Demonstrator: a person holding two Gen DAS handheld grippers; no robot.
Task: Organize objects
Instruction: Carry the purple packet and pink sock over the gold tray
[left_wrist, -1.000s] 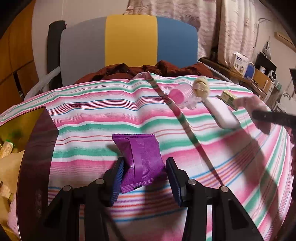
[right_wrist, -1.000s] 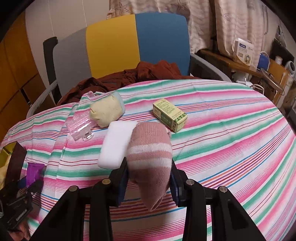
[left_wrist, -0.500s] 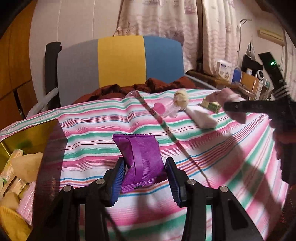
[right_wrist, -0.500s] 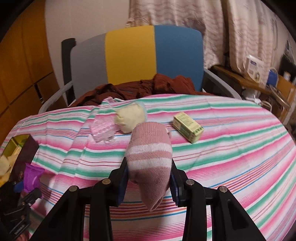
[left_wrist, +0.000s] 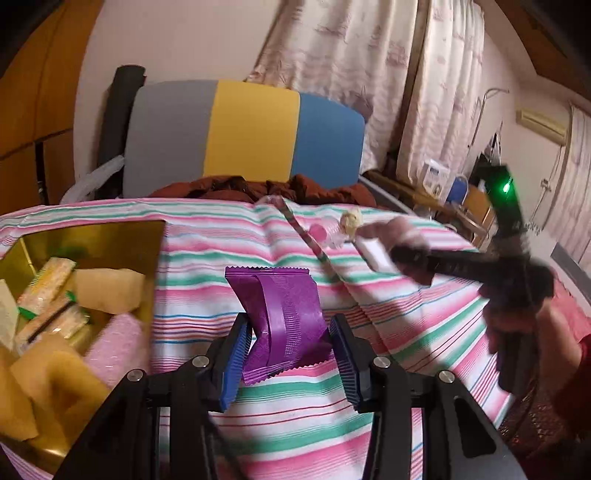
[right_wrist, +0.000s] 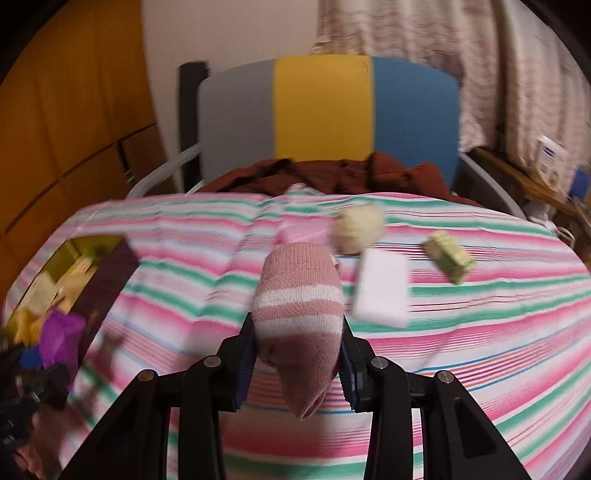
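Left wrist view: left tongs (left_wrist: 290, 341) pinching a purple packet (left_wrist: 282, 317) above the striped surface (left_wrist: 369, 332), gold box (left_wrist: 110, 236) (already holding sponges) at its left edge; right wrist view: right tongs (right_wrist: 297, 356) pinching a pink striped sock (right_wrist: 301, 317), white block (right_wrist: 382, 291) and green box (right_wrist: 448, 256) toward the far right edge.

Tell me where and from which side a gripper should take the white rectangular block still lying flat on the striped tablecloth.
Grip the white rectangular block across its narrow width, on the two long edges, coming down from above. It lies flat on the striped tablecloth, so only the sides offer opposing faces. The round cream sponge ball sits near its far end, so close on the nearer half.
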